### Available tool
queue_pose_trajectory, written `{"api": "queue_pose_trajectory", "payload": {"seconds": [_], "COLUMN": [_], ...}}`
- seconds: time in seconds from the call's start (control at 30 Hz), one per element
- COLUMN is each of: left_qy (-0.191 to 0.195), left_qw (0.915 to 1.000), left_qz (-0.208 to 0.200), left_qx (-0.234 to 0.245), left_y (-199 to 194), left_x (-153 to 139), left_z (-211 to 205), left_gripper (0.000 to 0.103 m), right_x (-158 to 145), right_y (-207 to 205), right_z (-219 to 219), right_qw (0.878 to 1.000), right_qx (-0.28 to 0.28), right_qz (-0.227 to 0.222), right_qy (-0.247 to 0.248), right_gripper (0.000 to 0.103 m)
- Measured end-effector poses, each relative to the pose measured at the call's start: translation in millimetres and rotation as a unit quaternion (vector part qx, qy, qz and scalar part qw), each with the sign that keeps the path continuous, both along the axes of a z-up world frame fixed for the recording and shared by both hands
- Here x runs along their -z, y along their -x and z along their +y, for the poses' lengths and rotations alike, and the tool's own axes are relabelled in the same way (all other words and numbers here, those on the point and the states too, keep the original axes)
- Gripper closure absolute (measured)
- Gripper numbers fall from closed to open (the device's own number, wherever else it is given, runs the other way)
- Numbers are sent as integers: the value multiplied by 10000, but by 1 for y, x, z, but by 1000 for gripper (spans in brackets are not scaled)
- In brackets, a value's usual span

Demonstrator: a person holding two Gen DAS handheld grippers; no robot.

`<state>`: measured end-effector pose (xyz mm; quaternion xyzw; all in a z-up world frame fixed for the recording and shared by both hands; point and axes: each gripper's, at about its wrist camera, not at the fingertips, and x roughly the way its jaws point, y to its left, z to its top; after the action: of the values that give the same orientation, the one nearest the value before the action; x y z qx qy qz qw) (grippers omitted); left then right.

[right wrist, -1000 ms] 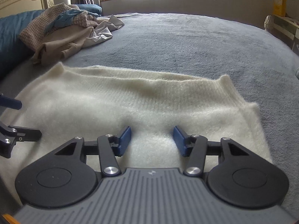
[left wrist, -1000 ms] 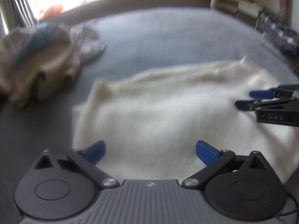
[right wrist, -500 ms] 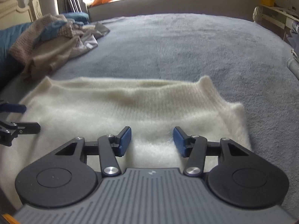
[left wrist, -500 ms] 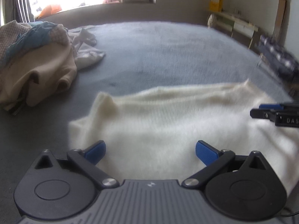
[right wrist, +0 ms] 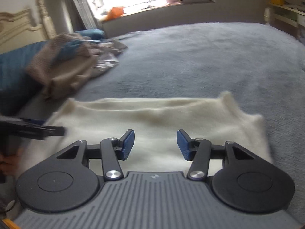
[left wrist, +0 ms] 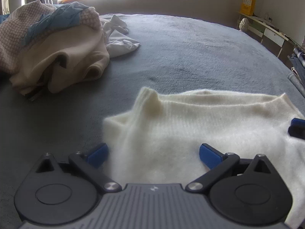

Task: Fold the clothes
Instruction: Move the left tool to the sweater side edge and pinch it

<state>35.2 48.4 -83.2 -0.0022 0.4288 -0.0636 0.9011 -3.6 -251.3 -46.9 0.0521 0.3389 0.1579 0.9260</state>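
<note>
A cream knitted sweater (left wrist: 200, 126) lies spread flat on the grey bed (left wrist: 190, 47); the right wrist view shows the sweater (right wrist: 156, 118) too. My left gripper (left wrist: 153, 153) hovers over the sweater's left edge, jaws wide open, nothing between its blue pads. My right gripper (right wrist: 155, 145) hangs over the sweater's near part, jaws half apart, with nothing held. The right gripper's tip (left wrist: 297, 126) pokes in at the right edge of the left wrist view. The left gripper (right wrist: 34, 129) shows blurred at the left of the right wrist view.
A pile of unfolded clothes (left wrist: 55, 47) in beige, pink check and blue sits at the back left of the bed, with a white garment (left wrist: 120, 40) beside it. A blue pillow (right wrist: 13, 66) and cream headboard (right wrist: 21, 28) lie left. Shelves (left wrist: 266, 28) stand right.
My left gripper has shifted left along the sweater, so the sweater's left edge now sits between its fingers. The right wrist view has tilted up slightly and gone blurry.
</note>
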Motion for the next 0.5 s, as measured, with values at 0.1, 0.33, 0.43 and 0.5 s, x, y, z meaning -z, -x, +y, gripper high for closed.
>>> {"api": "queue_pose_trajectory", "payload": {"seconds": [0.1,0.33,0.43,0.5], "left_qy": [-21,174,139,205], "left_qw": [10000,9997,9994,9993], "left_qz": [27,-147,-293,-176], "left_qx": [30,-116,-157,-239], "left_y": [0,8,11,8], "left_x": [3,-24,-37,-35], "left_z": [0,23,40,54], "left_gripper": [0,2,2,2], "right_x": [16,8,12,33], "right_y": [-2,-3,1,6], "right_z": [34,41,53,60], "right_qw": [9979,9985,9964,9940], "right_qx": [-488,-438,-682,-803], "right_qz": [96,42,68,-22], "right_qy": [405,330,501,744], "right_gripper": [54,61,61,59]}}
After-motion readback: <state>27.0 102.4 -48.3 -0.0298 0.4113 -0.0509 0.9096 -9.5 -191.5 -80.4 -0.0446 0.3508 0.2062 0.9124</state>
